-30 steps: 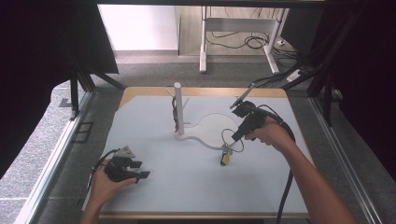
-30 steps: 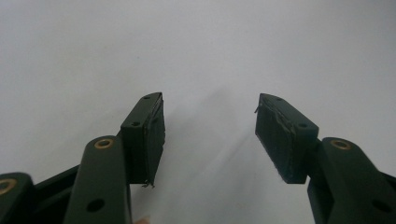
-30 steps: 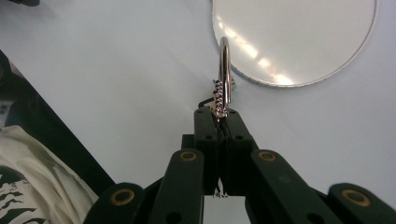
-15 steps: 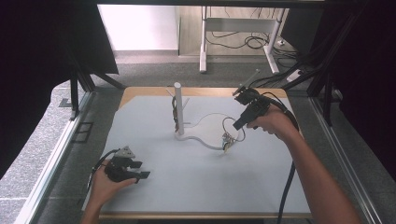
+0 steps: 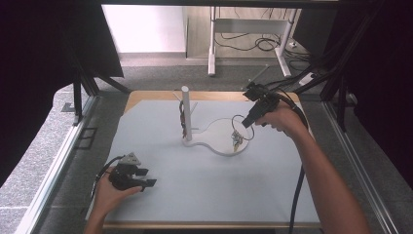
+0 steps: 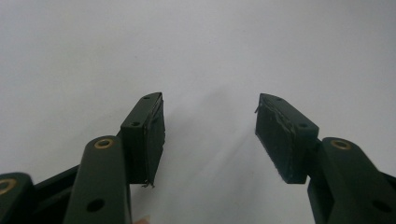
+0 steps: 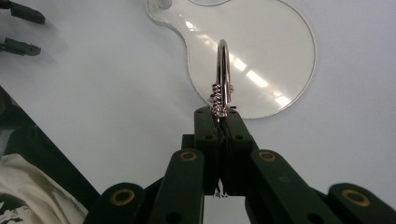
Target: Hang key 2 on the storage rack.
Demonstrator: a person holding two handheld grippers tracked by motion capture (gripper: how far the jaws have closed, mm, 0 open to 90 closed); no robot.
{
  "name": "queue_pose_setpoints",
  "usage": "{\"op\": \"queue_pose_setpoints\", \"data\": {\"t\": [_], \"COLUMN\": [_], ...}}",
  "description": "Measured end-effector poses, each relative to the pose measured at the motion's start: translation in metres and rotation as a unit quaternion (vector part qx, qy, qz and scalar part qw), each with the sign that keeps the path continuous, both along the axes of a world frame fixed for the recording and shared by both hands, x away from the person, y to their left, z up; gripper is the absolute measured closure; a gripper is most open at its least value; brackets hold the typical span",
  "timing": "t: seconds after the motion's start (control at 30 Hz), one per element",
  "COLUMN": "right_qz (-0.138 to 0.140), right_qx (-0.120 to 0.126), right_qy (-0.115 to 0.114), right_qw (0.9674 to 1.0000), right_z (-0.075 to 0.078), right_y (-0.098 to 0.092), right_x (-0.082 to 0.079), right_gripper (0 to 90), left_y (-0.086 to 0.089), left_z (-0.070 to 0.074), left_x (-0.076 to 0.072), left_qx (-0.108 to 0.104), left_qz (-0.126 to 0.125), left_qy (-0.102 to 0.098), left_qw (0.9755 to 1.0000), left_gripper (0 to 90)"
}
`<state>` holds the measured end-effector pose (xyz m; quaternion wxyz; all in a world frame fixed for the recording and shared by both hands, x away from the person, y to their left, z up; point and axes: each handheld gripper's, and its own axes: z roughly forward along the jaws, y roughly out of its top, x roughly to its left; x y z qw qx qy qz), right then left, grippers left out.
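My right gripper (image 5: pixel 244 124) is shut on a metal key ring (image 5: pixel 238 127), and a small bunch of keys (image 5: pixel 236 141) hangs from the ring over the round end of a clear base plate (image 5: pixel 217 132). In the right gripper view the ring (image 7: pixel 222 70) stands edge-on above the closed jaw tips (image 7: pixel 219 114), with the plate (image 7: pixel 266 51) beneath. A white post (image 5: pixel 185 114) rises from the plate's narrow end, left of the ring. My left gripper (image 5: pixel 147 177) rests open on the mat at the front left; nothing lies between its pads (image 6: pixel 152 135).
A pale blue mat (image 5: pixel 195 185) covers the wooden table. Dark frame rails (image 5: pixel 78 97) run along both sides. A black cable (image 5: pixel 296 190) trails from the right gripper along the forearm. The left gripper's jaw tips (image 7: pixel 21 28) show far off in the right gripper view.
The right gripper has carried the key ring away from me and upward, from the mat in front of the plate to above its round end. The left gripper stayed still.
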<state>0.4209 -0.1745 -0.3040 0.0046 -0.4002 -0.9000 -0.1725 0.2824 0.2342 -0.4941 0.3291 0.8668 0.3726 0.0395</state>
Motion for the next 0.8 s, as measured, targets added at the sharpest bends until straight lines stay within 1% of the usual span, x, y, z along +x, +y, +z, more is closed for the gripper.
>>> {"op": "queue_pose_setpoints", "data": {"t": [0.27,0.37,0.43,0.5,0.67,0.8], "right_qz": [-0.002,-0.005,-0.001,-0.004,-0.005,-0.007], "right_qx": [0.001,0.001,0.001,0.001,0.003,0.007], "right_qy": [0.002,-0.003,-0.006,-0.006,-0.008,-0.009], "right_qw": [1.0,1.0,1.0,1.0,1.0,0.9999], "right_z": [0.002,0.003,0.006,0.007,0.011,0.01], "right_y": [0.009,0.012,0.015,0.016,0.023,0.027], "right_x": [0.01,0.014,0.018,0.018,0.026,0.033], "right_gripper": [87.6,87.6,87.6,87.6,87.6,87.6], "left_y": [0.0,0.001,0.001,0.0,0.0,0.001], "left_z": [0.0,0.0,0.0,0.0,0.001,0.001], "left_x": [0.0,0.0,0.0,0.0,0.0,0.0], "left_qx": [-0.002,-0.005,-0.005,-0.006,-0.007,-0.008], "left_qz": [0.0,0.002,0.002,0.001,0.0,-0.001], "left_qy": [-0.001,-0.001,-0.001,0.0,0.001,-0.001], "left_qw": [1.0,1.0,1.0,1.0,1.0,1.0], "left_gripper": [42.7,42.7,42.7,42.7,42.7,42.7]}}
